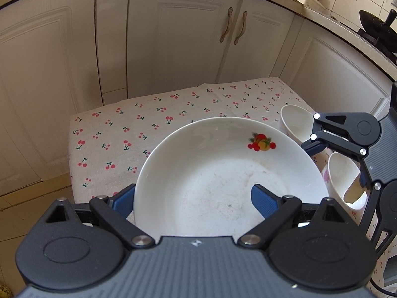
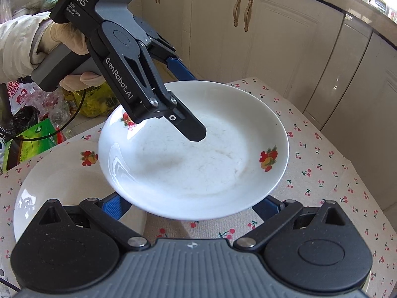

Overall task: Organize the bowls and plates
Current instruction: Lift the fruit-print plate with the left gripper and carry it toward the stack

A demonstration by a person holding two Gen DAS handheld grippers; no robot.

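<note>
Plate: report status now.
Left gripper astride plate rim, grip unclear. Right gripper spread wide, tips hidden under plate. Plate overlaps second plate. Two cups beside right gripper.

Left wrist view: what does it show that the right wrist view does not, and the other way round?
Only the left wrist view: two white cups and a black pan on the stove. Only the right wrist view: a second plate lying on the table, a gloved hand, and bags on the floor. Both: the fruit-printed plate, the cherry tablecloth, the cabinet doors.

Second plate [image 2: 62,181] partly hidden behind raised plate [image 2: 193,154], right tongs [image 2: 193,204] tips covered by its rim
</note>
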